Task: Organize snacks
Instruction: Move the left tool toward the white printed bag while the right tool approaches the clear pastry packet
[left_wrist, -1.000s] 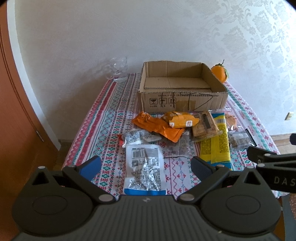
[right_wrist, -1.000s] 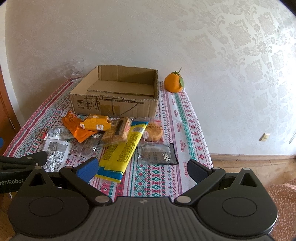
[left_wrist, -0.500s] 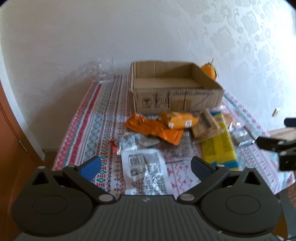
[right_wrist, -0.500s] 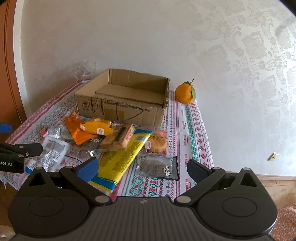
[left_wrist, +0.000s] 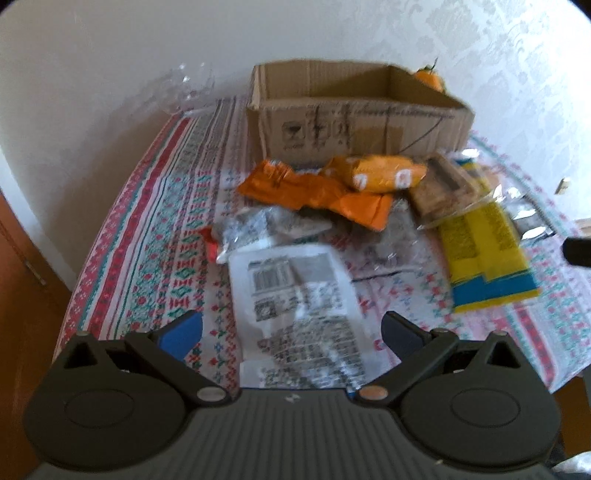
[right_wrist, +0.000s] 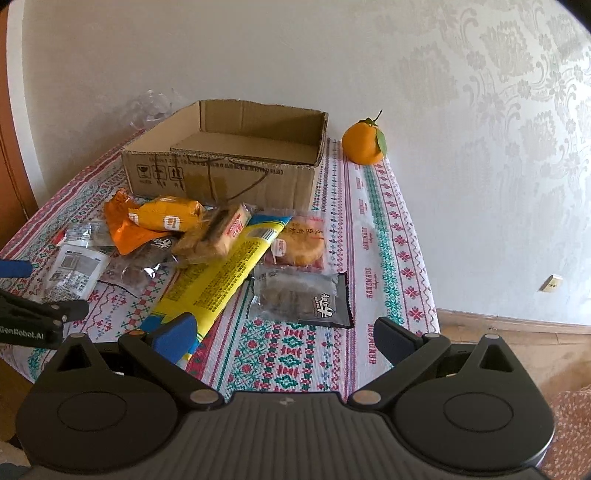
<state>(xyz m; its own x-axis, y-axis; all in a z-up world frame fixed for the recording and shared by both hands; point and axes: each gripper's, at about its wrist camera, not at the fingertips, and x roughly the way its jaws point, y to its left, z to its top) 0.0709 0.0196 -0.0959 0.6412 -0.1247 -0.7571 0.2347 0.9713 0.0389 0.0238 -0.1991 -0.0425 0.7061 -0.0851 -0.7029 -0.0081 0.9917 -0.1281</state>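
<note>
Snacks (right_wrist: 207, 243) lie heaped on the table (right_wrist: 369, 236) before our empty cardboard box (right_wrist: 229, 166). Both jaws spread, holding nothing. Overlapping slippery wrappers could make us drag neighbours along.

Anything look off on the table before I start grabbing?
The snacks lie in a jumbled, overlapping heap in front of the cardboard box, which looks empty. A cracker pack sits crooked across the long yellow packet. Nothing looks spilled or torn. Both tools are open.
</note>
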